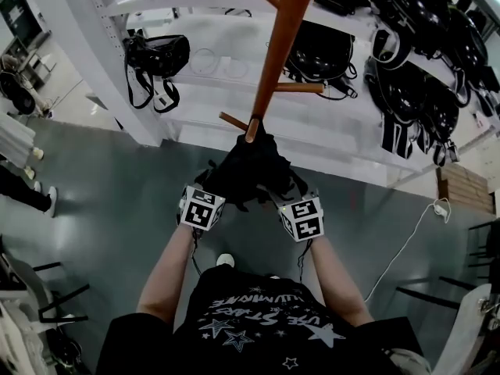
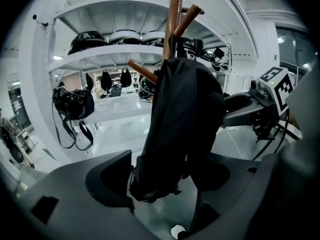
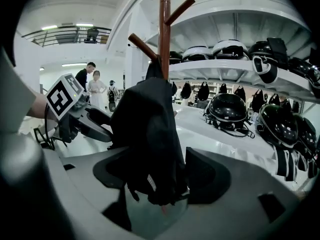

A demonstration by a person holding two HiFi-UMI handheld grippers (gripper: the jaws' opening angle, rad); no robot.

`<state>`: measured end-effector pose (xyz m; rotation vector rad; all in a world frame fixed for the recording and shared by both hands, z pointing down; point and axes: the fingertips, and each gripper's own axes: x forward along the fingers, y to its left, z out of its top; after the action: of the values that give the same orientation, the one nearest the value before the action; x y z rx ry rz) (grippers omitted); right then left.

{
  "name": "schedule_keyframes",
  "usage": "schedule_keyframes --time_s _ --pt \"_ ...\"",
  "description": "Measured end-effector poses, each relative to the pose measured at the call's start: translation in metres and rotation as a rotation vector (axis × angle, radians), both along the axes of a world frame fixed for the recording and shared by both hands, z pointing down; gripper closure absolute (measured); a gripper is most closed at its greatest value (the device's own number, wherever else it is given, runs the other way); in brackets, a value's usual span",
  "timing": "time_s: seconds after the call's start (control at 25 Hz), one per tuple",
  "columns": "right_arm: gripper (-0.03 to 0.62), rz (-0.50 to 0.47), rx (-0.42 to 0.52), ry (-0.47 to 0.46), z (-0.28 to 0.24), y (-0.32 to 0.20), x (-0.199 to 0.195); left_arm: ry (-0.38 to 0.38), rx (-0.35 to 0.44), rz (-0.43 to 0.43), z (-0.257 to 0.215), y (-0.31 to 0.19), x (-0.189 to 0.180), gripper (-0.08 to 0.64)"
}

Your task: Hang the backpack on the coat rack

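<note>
Hang looks done: backpack hangs off a peg of the coat rack, left gripper and right gripper both spread around its bottom (no pinch visible), so next is probably backing both out without snagging fabric.

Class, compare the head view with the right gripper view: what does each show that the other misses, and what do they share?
Head view only: the person's star-print T-shirt and a white cable on the floor. Right gripper view only: a balcony railing and ceiling lights. Both: the black backpack hanging on the wooden coat rack, and helmets on white shelves.
</note>
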<state>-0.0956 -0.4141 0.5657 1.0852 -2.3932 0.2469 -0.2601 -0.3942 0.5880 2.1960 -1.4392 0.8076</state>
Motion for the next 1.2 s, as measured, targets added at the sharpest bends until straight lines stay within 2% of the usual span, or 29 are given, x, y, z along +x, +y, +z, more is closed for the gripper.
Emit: schedule_keyframes --time_s 0.36,0.52,0.84,0.88,1.0,1.2 --pt "0.29 -0.103 0.069 -0.041 -0.03 0.036 0.029 -0.05 0.159 -0.155 -0.048 0.062 0.017 0.213" --pt "0.39 -0.134 0.081 -0.065 -0.037 0.062 0.049 -0.035 0.201 -0.216 -0.06 0.105 0.041 0.213" --pt "0.531 -0.243 0.084 -0.121 -0.043 0.115 0.078 0.024 0.202 -0.324 -0.055 0.191 0.096 0.219" --pt "0.551 -0.257 0.085 -0.129 -0.044 0.122 0.081 0.047 0.2 -0.345 -0.054 0.2 0.102 0.236" --pt "0.58 -0.294 0.089 -0.142 -0.045 0.137 0.085 0.097 0.193 -0.397 -0.055 0.225 0.117 0.349" --pt "0.581 -0.335 0.081 -0.135 -0.042 0.151 0.088 0.096 0.175 -0.417 -0.053 0.253 0.128 0.453"
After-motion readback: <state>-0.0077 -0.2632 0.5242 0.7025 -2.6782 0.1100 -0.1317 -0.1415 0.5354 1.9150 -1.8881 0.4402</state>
